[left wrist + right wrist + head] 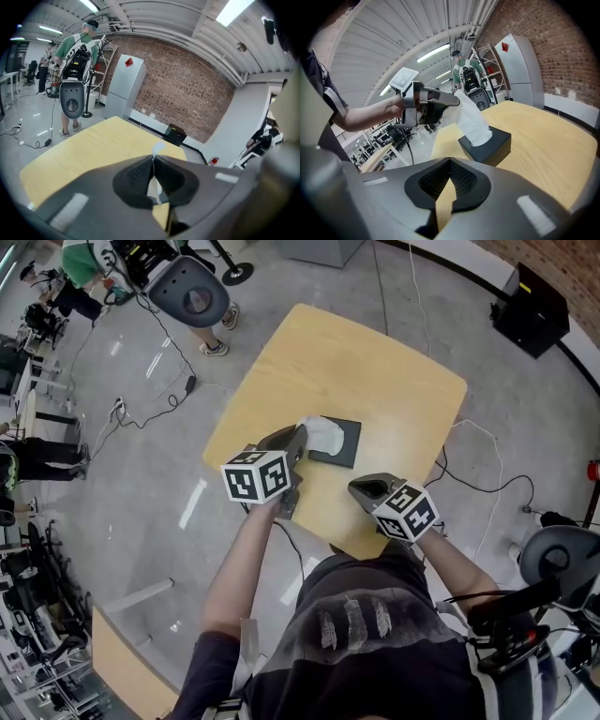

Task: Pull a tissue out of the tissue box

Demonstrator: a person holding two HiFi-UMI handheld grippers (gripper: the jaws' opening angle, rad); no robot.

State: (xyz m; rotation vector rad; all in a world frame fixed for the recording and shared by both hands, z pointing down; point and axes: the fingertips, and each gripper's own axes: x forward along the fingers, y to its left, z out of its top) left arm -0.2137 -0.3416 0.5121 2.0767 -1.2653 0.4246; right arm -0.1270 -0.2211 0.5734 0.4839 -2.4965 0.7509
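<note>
Poking up out of the box (490, 143), the tissue (472, 119) is stretched into a white column. Its lower end sits down in the slot and its top is caught by the left gripper (453, 99). That black box lies flat on the wooden surface (375, 381), around the middle. Left fingers are pinching the tissue: a white sliver runs between the pads and a small tip sticks out past them. The grip sits above the box and off to one side.

Right gripper (356, 486) hangs near the box on the person's side, touching neither box nor tissue. Its fingers are pressed together at the tips with nothing caught in them. Only bare wood shows through the gap lower down.

Out past the surface, cables (141, 413) trail over the grey floor (141, 484). A person in a green top (70, 47) stands by a chair (192, 292).
</note>
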